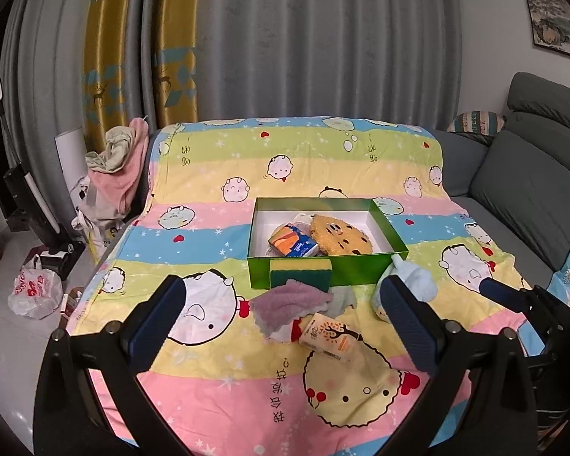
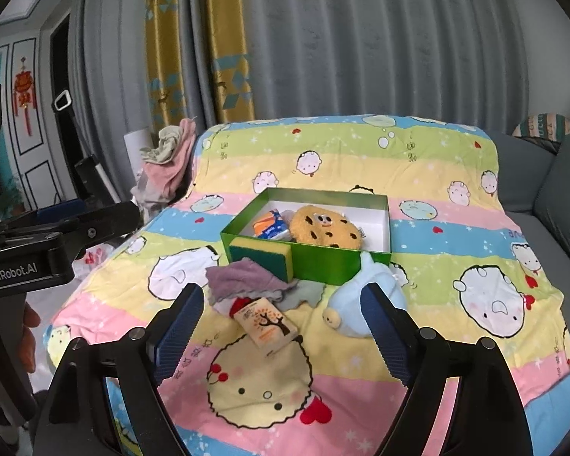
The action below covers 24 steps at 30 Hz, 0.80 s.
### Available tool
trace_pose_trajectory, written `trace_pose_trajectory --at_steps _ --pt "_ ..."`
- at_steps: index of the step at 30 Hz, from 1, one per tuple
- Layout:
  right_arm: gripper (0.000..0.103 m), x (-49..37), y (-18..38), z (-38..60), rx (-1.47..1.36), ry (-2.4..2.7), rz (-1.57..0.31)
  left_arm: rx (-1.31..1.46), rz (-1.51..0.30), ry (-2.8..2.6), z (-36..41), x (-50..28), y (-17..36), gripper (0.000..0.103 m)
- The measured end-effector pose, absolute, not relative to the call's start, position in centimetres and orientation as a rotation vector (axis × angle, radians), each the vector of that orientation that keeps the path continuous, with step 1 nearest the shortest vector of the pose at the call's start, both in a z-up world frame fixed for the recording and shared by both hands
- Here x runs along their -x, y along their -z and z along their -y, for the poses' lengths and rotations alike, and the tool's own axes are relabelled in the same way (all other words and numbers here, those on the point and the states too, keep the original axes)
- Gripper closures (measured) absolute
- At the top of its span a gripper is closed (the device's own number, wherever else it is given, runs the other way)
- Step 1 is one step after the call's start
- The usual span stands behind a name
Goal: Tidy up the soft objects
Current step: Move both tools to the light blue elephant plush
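Green box (image 1: pixel 325 271) on cartoon blanket (image 1: pixel 209 380), long axis left-right; cookie plush (image 1: pixel 338 237) and tissue pack (image 1: pixel 294 243) inside. Sponge (image 1: pixel 300 273) stands on edge against box front wall. Purple cloth (image 1: pixel 288 302), orange tissue pack (image 1: pixel 328 336) tilted diagonally, blue plush (image 1: pixel 414 285) in front. Left gripper (image 1: pixel 285 326) released, empty. Right gripper (image 2: pixel 285 326) released, empty.

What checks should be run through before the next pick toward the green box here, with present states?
1. Left tongs open and empty: ok.
2. Right tongs open and empty: ok.
3. Green box has free space at its right end: ok.
4. Sponge in box: not ok, leans against front wall outside.
5. Tissue pack, purple cloth, blue plush still on blanket: not ok.
6. Cookie plush in box: ok.
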State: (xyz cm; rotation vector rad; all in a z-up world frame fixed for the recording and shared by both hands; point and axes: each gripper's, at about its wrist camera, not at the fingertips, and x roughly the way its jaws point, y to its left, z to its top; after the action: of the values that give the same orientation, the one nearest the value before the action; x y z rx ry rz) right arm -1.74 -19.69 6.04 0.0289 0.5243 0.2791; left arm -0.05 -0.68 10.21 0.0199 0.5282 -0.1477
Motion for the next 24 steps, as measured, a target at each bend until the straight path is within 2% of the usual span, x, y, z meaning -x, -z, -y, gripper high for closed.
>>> trace_pose_trajectory --at_steps 11,17,24 --pt "0.017 3.4 -6.3 20.5 -0.027 -0.277 -0.504 -0.04 -0.533 0.17 2.2 1.2 -10.3 0.001" --pt "0.017 3.9 -4.6 22.4 -0.019 -0.241 -0.551 0.013 -0.635 0.283 3.7 0.1 -7.9 0.001" --pt "0.017 1.7 0.2 25.1 -0.02 -0.177 -0.672 0.104 -0.795 0.397 5.2 -3.2 -2.9 0.001"
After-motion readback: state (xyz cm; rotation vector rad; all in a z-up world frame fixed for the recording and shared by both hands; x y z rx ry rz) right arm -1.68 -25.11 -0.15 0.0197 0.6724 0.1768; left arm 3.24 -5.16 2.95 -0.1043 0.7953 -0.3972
